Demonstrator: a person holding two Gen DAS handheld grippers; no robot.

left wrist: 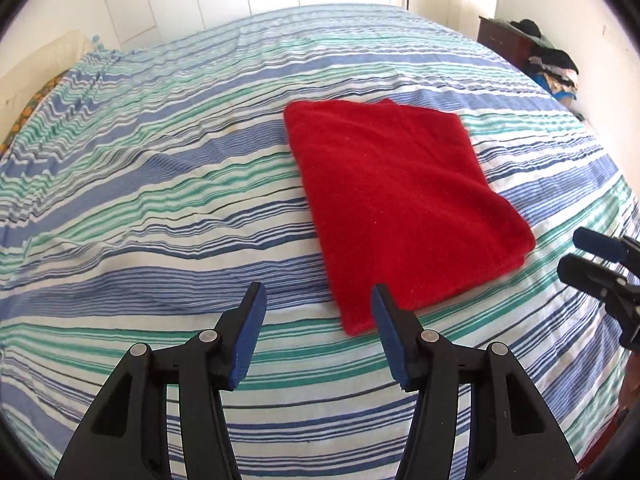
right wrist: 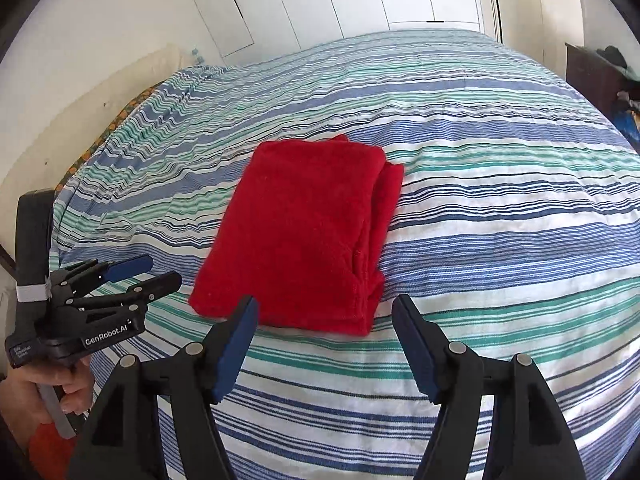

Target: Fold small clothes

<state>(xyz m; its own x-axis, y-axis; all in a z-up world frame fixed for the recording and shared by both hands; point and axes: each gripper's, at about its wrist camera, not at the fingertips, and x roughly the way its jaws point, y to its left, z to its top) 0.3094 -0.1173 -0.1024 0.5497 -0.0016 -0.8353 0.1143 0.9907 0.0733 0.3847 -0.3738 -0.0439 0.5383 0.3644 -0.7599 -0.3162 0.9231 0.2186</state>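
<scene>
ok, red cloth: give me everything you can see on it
The red cloth is plain, fuzzy, terry-like fabric, folded into a rough rectangle of several layers; stacked edges show along its right side in the right wrist view. It lies flat on the striped bedspread, which is all that touches it. Both grippers, left and right, are open and clear of it.

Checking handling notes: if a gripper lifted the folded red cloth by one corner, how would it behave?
The red cloth looks like soft fleece, so it would probably droop. Its stacked layers at the right edge would likely unfold. Probably light; the striped bedsheet barely dents.
</scene>
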